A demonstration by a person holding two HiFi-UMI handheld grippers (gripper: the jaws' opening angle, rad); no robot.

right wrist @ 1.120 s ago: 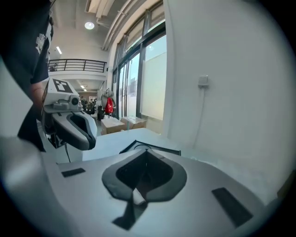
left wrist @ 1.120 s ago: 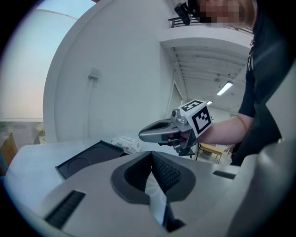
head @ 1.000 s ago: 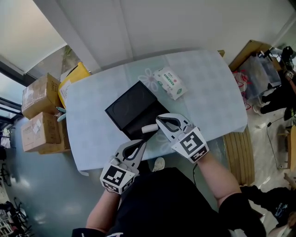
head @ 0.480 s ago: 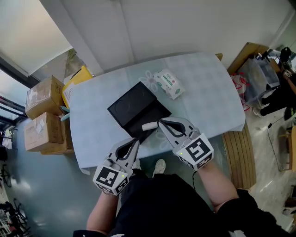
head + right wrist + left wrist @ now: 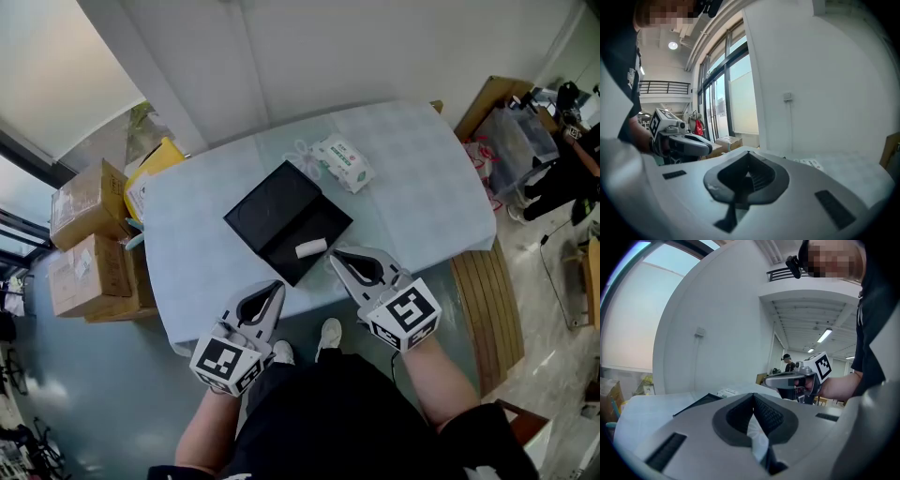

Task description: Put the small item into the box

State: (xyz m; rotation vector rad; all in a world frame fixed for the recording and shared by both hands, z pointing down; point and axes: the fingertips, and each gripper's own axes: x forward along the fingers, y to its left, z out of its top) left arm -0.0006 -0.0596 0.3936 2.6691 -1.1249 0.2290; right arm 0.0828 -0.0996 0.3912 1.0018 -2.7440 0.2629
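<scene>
Two grippers hung over the near edge of the table point(image 5: 412, 178) in the head view. The left gripper point(image 5: 277, 285) and the right gripper point(image 5: 334, 254) each had their jaws drawn together, with nothing between them. The item point(image 5: 310, 247), a short white oblong, lay inside the near half of the open black box point(image 5: 272, 202), just beyond the right gripper's tips and apart from them. Judged by its look, the item would be light and stiff, with rounded sides that could roll or slip. A hold across its short width, at mid-length, would suit it best. Its material could not be told at this size. A white-and-green pack point(image 5: 345, 164) lay beyond the box, and cartons point(image 5: 82, 197) stood off the table's left end.

Left gripper view: the left gripper point(image 5: 753, 395) showed its pads meeting at the tip, empty, with only tablecloth visible through the gap lower down. The right gripper point(image 5: 792, 379) appeared side-on, and of the box point(image 5: 697, 402) only a dark edge showed. The item was hidden from this view.

Right gripper view: the right gripper point(image 5: 748, 157) was fully closed on nothing. The left gripper point(image 5: 684, 143) showed at left. Box and item were both hidden behind the gripper's body.
</scene>
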